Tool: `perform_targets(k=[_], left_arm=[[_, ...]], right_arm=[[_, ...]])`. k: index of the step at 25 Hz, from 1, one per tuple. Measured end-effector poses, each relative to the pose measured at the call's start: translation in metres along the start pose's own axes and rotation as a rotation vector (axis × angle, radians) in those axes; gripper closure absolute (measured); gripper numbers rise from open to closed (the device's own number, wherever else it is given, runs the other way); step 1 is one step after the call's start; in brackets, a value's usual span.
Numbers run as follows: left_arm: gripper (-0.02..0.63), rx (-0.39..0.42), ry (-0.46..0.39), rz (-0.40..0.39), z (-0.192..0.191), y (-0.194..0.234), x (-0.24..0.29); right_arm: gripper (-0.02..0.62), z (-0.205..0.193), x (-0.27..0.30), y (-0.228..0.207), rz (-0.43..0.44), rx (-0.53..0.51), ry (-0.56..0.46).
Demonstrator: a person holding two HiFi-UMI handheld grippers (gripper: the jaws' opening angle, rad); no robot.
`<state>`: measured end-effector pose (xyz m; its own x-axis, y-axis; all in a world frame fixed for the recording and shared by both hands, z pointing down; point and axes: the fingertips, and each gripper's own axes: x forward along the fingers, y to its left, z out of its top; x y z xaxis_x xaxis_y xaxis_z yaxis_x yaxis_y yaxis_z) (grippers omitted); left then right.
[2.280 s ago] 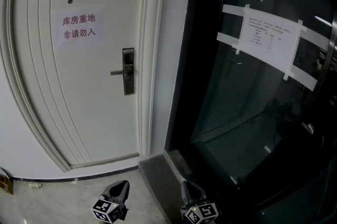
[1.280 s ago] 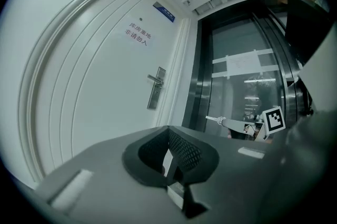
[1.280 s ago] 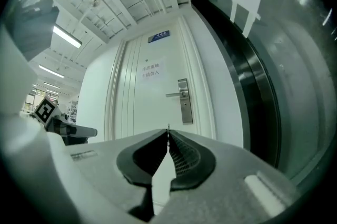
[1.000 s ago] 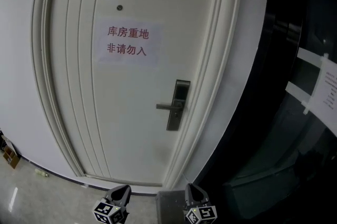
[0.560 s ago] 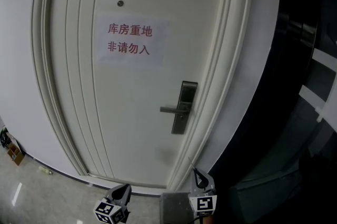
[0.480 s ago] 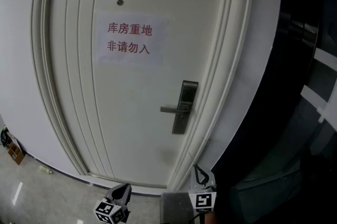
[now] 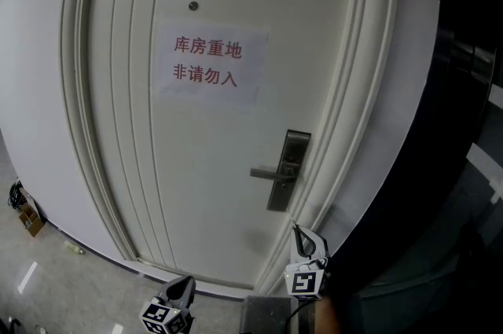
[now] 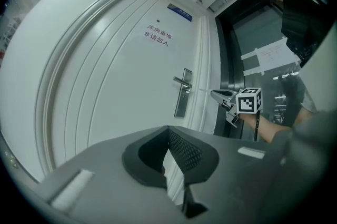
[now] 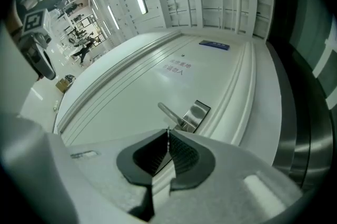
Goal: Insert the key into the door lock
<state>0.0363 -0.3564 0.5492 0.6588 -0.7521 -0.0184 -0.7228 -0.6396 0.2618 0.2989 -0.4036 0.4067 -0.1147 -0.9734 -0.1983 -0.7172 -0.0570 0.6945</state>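
While clamped on the key [image 9: 168, 132], pointing the right tongs [image 7: 301, 236] straight at the door: pads pressed together, only a thin metal sliver poking out past their tips. Not in the lock yet, key tip well short of the metal.

Just ahead of those tongs and a little up, the lock plate [image 7: 288, 167], a tall steel strip, with the lever handle [image 7: 269, 174] jutting off toward the left tongs' side. Keyhole too small to make out. On the outer side of the right tongs, the moulded door frame [image 7: 346, 128], then dark glass [image 7: 471, 191] beyond. Behind the marker cube [image 7: 306, 283], a bit of the holding hand [image 8: 261, 130].

Over to the left tongs [image 7: 182, 289]: lower, well apart from the right pair, pads together at the tips with nothing seen between them. Aimed at the same white door [image 7: 134, 167], nowhere near touching it.

Farther up from both pairs, a paper notice [image 7: 211, 64] with two rows of red characters, and above that a small round peephole [image 7: 192, 6]. Far out beyond the left tongs, down on the pale floor [image 7: 47, 277], a small brown box [image 7: 31, 219] by the wall.
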Motion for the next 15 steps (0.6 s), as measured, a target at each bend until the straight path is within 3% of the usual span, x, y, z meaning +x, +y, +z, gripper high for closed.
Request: perform_targets(k=[8,15], left_arm=[[0.604,0.001,-0.004,0.052,0.0,0.005,0.001],[0.604,-0.001,-0.003,0.067,-0.005,0.002,0.006]], right_arm=[[0.584,-0.006,0.035,-0.003,0.048,-0.095,0.04],[0.584,-0.031,0.067,0.0,0.068,-0.294,0.093]])
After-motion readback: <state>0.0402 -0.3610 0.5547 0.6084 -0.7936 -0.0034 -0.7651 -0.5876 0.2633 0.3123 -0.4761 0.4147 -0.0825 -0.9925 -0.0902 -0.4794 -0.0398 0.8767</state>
